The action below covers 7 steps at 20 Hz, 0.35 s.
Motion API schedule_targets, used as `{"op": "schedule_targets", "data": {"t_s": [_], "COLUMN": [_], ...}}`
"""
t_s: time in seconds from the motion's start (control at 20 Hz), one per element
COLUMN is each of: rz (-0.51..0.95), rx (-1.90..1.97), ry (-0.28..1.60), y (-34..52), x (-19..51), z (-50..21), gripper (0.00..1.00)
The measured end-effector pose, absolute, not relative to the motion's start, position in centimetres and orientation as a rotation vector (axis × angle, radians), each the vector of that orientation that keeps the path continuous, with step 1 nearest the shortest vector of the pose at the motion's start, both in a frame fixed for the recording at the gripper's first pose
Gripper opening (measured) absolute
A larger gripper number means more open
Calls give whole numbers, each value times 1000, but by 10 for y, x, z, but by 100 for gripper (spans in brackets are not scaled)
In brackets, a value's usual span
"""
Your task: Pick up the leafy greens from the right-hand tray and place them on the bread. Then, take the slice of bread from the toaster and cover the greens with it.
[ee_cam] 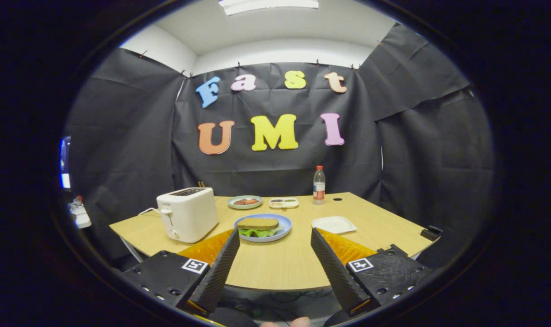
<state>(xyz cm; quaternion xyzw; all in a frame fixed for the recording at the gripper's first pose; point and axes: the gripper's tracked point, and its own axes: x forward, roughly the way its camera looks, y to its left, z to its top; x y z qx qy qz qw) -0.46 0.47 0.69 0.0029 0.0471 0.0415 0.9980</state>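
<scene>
The gripper (274,243) hung over the near edge of the table (280,265), its fingers spread wide apart and holding nothing. Just beyond the fingers, roughly between them, stood a plate (282,230); on it lay the greens (257,233) with a bread slice (258,223) on top. The toaster (188,214) stood left of the plate, near the table's left corner. The tray (333,224) lay right of the plate, just beyond the right finger. Farther back, a dish (244,202) sat behind the plate, with a divided tray (283,202) beside it on the right. A bottle (319,185) stood upright right of that, near the far edge.
</scene>
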Motion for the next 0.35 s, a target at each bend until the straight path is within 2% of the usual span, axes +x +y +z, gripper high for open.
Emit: {"op": "schedule_targets", "data": {"t_s": [0.35], "rz": [66], "rx": [18], "ry": [89], "y": [-1], "x": [-5], "z": [11], "gripper": [96]}}
